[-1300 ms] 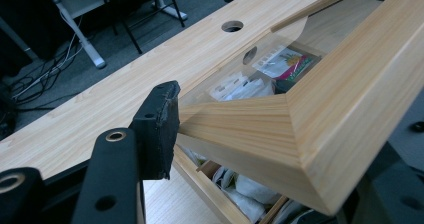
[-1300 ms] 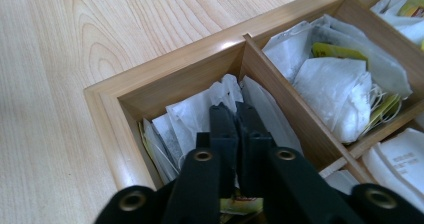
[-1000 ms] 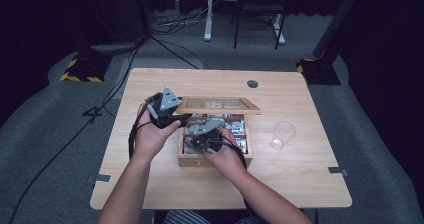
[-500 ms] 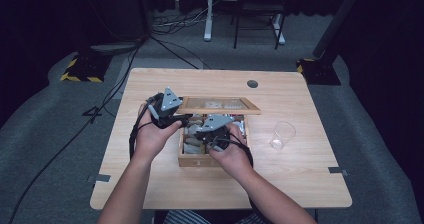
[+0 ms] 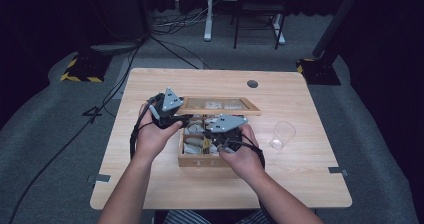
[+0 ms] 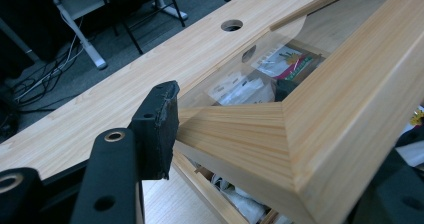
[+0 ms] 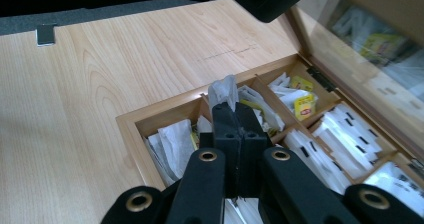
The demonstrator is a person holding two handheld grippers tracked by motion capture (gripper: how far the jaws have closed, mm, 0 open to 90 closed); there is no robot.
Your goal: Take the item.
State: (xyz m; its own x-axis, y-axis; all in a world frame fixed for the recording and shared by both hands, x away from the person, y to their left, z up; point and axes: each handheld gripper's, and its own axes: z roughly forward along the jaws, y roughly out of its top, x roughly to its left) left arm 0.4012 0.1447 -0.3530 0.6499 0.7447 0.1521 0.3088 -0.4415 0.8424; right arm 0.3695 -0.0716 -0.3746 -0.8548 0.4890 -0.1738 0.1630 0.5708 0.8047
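- Left gripper (image 5: 176, 118) clamps the wooden box's (image 5: 197, 160) glass-paned lid (image 6: 320, 109), holding it raised.
- Right gripper (image 7: 231, 100), jaws together, pinches a white tea bag (image 7: 223, 90) over the compartments.
- Yellow-labelled packets (image 7: 303, 104); lettering too blurred to read.
- A clear cup (image 5: 283, 135) stands right of the box.

The wooden desk (image 5: 150, 184) carries an open wooden box (image 5: 200, 160) near its middle and seemingly a clear cup (image 5: 283, 135) toward the right edge.

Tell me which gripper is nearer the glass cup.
Right. The right gripper is over the open tea box, just left of the cup. The left gripper holds the lid up at the box's far-left corner, farther away.
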